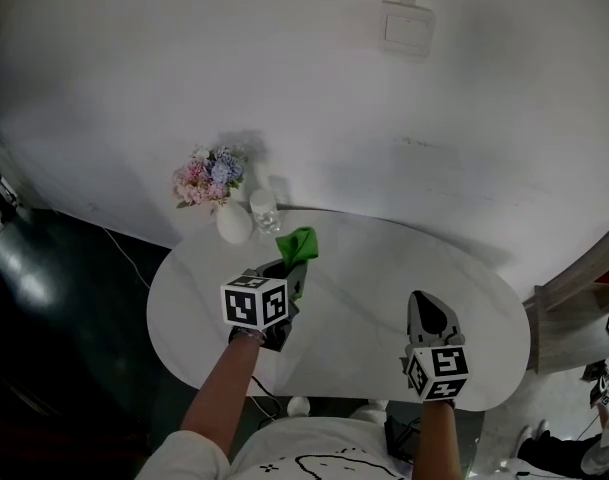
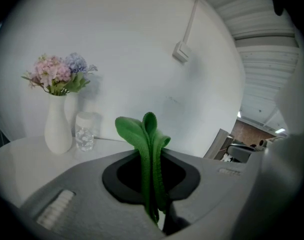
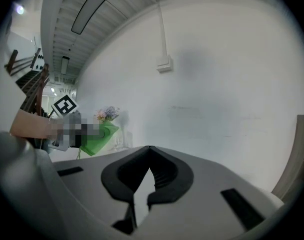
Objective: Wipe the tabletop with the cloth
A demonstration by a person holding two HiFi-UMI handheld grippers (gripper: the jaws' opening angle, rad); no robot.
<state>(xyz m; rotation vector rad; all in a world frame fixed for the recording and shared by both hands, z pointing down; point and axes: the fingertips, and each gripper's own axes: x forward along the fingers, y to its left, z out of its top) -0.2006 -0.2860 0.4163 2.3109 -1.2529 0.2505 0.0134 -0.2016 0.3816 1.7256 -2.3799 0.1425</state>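
Head view | left tongs [image 1: 283, 268] clenched on folded green cloth [image 1: 298, 244], over the white bench [image 1: 354, 308], near flower vase [image 1: 234, 224] and glass [image 1: 265, 209] | right tongs [image 1: 425, 303] closed together, empty, over the bench's right part

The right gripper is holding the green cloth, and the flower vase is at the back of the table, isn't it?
No. The left gripper holds the green cloth, as the left gripper view shows between its jaws; the right gripper is shut on nothing. The flower vase is indeed at the back of the table.
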